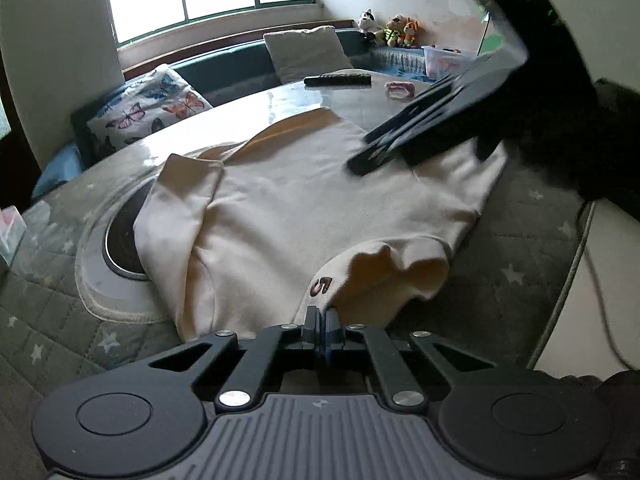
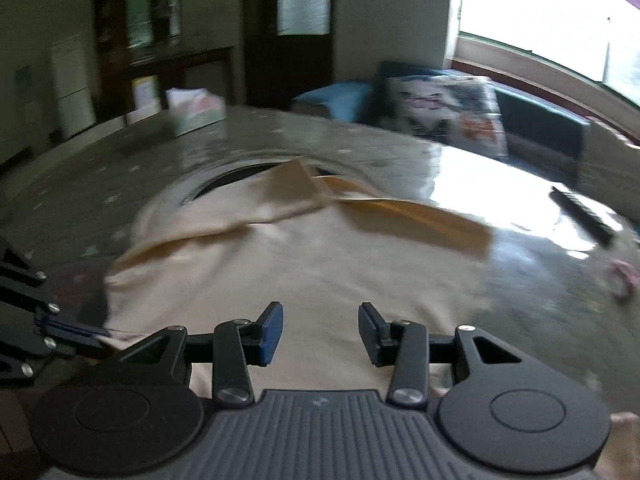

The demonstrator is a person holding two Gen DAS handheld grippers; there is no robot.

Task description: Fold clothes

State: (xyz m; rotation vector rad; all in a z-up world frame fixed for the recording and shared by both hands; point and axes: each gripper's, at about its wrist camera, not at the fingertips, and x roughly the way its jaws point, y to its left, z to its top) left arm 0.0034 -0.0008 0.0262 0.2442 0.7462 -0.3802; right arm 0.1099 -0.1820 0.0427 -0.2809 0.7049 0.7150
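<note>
The left gripper [image 1: 322, 316] was squeezed shut, and it looked to be pinching the near edge of the cream shirt [image 1: 304, 208], right by a small brown "5" mark [image 1: 321, 286]. The right gripper [image 2: 320, 330] was partly open above the shirt with nothing between its fingers. The shirt lay spread on the round table [image 1: 520, 256], over a dark round plate [image 1: 120, 248] set in the middle. I think the folding had only started: one sleeve [image 1: 180, 208] was turned in over the body, and the other sleeve [image 1: 396, 268] was bunched up. The rest still needed folding. The shirt looked soft and thick, a bit wrinkly. Farther back lay a remote [image 1: 338, 79], then cushions [image 1: 148, 108] under the window.
</note>
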